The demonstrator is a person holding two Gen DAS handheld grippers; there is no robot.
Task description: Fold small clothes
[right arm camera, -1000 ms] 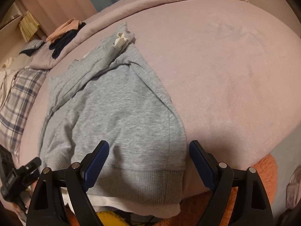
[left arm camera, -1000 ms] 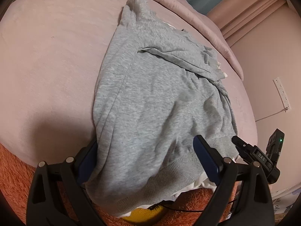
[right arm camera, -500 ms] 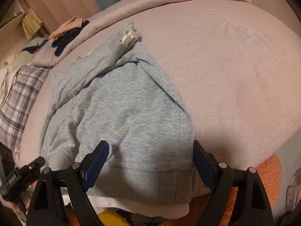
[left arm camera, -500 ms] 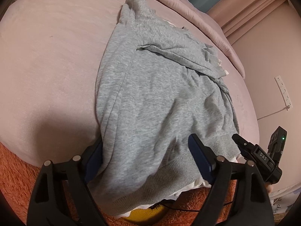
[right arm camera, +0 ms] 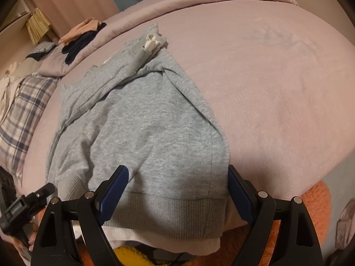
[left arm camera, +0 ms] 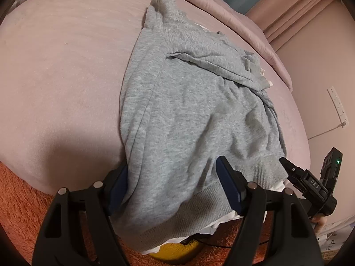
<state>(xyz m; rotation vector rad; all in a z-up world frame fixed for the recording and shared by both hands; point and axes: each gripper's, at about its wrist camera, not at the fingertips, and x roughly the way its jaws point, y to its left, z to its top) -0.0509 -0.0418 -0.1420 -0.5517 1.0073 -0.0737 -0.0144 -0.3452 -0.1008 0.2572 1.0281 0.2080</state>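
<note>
The grey sweatshirt [left arm camera: 188, 115] lies flat on the pink bed [left arm camera: 62, 71], its ribbed hem [right arm camera: 168, 210] at the near edge and hanging slightly over it, with 1 sleeve folded across the far part. I judge the step in hand to be gripping both hem corners for a fold away from me. My left gripper [left arm camera: 175, 184] straddles the left hem corner and its jaws are closing, with the cloth between them but the pads not yet pressing. My right gripper [right arm camera: 177, 190] stands wide open over the right hem corner, its right finger at the side seam, and holds nothing. To do this well, I should take both layers of ribbing together, including the white layer [right arm camera: 177, 241] showing beneath the hem. I should close both grippers at matching points so the hem rises level. The sleeve should stay undisturbed on lifting.
</note>
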